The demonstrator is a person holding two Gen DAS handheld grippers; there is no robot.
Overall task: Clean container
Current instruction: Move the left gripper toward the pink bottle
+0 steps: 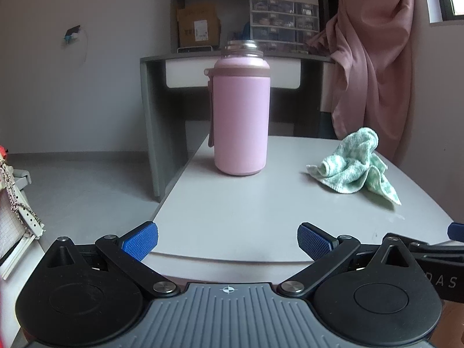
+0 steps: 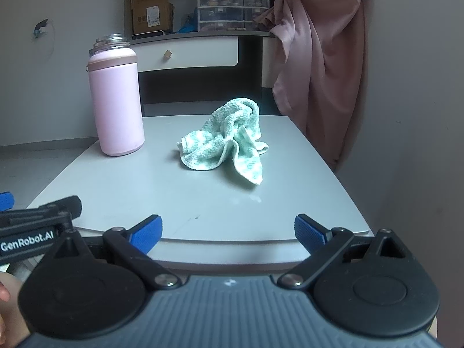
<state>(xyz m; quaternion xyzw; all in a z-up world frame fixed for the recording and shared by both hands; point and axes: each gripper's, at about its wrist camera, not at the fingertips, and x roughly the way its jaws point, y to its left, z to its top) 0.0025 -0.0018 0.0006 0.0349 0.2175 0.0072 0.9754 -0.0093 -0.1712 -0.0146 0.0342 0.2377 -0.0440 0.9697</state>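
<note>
A tall pink bottle (image 1: pixel 240 116) with a bare metal neck and no lid stands upright on the grey table (image 1: pixel 246 217), straight ahead of my left gripper (image 1: pixel 227 240). That gripper hangs open at the table's near edge, well short of the bottle. A crumpled green-and-white cloth (image 1: pixel 355 166) lies to the bottle's right. From the right wrist view the cloth (image 2: pixel 229 142) sits directly ahead of my right gripper (image 2: pixel 228 235), which is open and empty at the near edge, with the bottle (image 2: pixel 117 98) at the left.
A grey desk (image 1: pixel 162 101) with a white drawer stands behind the table, with shelves, a cardboard box (image 1: pixel 197 24) and plastic drawer units above. A pink curtain (image 1: pixel 377 58) hangs at the right. Bare floor lies left of the table. The left gripper's body (image 2: pixel 37 226) shows at the right view's left edge.
</note>
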